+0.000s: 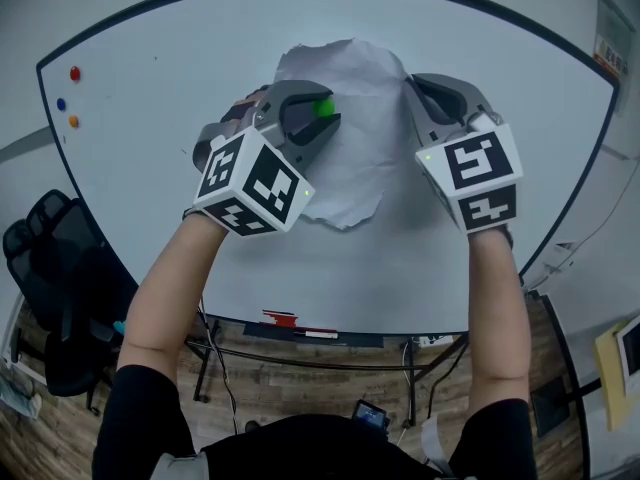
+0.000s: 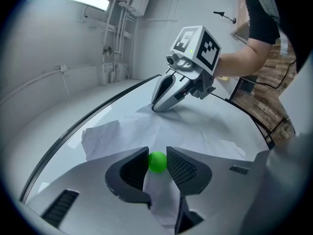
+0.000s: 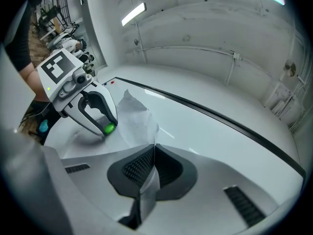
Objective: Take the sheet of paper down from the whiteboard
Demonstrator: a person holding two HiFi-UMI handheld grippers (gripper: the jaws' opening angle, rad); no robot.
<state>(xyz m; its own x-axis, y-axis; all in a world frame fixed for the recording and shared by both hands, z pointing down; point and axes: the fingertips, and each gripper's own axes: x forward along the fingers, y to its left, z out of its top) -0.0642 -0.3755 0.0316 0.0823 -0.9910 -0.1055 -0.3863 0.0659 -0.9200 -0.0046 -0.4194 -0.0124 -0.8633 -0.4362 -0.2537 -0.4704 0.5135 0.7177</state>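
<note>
**Colleague:** Where is the paper now?

**Me:** The paper (image 1: 345,158) is on the whiteboard (image 1: 180,108), near the top middle. It is crumpled and its lower part hangs loose. One green magnet (image 1: 324,107) pins it on its left side.

**Colleague:** And your tongs?

**Me:** My left tongs (image 2: 157,156) are closed around that magnet. The pads press it from both sides, so the jaws stand rather wide. My right tongs (image 3: 153,153) are fully shut on the right edge of the paper, with only a thin fold between the pads.

**Colleague:** What can go wrong from here?

**Me:** I see three risks. The magnet is round and smooth, so if I pull at an angle it may slip out of the pads and drop. If my right hand pulls before the magnet is off, the paper may tear at the pinned spot. And once the magnet is off, only the small pinch on the right holds the sheet, so a quick move may let it slide out and fall to the floor.

**Colleague:** Is there any other magnet on it?

**Me:** I see none, but the tongs cover part of the sheet, so I am not fully sure.
</note>
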